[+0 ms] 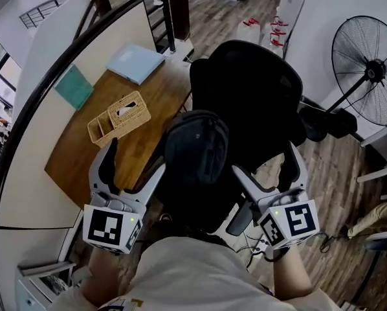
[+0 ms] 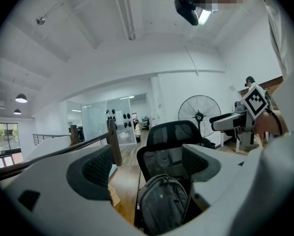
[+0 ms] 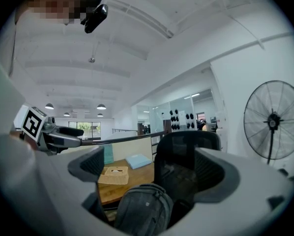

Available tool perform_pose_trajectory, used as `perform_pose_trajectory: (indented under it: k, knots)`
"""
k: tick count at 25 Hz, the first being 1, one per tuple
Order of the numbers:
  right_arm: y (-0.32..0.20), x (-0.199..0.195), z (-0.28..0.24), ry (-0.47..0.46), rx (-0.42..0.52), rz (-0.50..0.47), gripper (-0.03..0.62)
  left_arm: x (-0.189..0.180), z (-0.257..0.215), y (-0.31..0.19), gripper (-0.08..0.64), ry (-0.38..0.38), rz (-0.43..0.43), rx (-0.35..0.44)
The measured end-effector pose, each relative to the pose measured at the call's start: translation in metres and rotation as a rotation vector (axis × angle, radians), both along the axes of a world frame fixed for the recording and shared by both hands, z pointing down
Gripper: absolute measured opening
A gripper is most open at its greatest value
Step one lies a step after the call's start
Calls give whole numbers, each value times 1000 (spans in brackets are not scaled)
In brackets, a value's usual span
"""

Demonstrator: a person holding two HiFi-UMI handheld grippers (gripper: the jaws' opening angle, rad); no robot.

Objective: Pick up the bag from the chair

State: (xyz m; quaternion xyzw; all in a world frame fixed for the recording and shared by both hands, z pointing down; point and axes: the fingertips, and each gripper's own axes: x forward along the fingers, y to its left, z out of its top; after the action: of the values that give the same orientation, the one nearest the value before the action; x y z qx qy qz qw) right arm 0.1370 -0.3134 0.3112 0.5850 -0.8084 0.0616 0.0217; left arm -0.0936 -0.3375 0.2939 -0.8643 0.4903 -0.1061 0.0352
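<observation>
The left claw (image 1: 135,157) is wide open with nothing between its jaws, and the right claw (image 1: 263,164) is open and empty in the same way. Both are in the lower middle of the head view, one on each side of the dark grey fabric backpack (image 1: 197,149). They are near it but, as far as I can judge, not touching it. The backpack stands upright on the black mesh office chair (image 1: 245,86) in the centre of the frame. To the left is the wooden desk (image 1: 77,161).

The step in hand seems to be the approach. The body of the backpack looks too wide and soft for one claw, so it is better to close on a fold or handle at its top. No handle is clearly visible. Such a chair probably turns easily, so the lift should go straight up, without pushing.
</observation>
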Motion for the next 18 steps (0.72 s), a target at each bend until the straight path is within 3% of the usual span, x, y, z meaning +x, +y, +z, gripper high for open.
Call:
perform_pose_trajectory:
  k: [9, 18]
  knots:
    - [-2, 2, 3, 14, -24, 71, 571, 12, 5, -23, 426, 23, 101, -12]
    - [-15, -18, -2, 33, -25, 201, 569, -6, 9, -55, 426, 36, 228, -29]
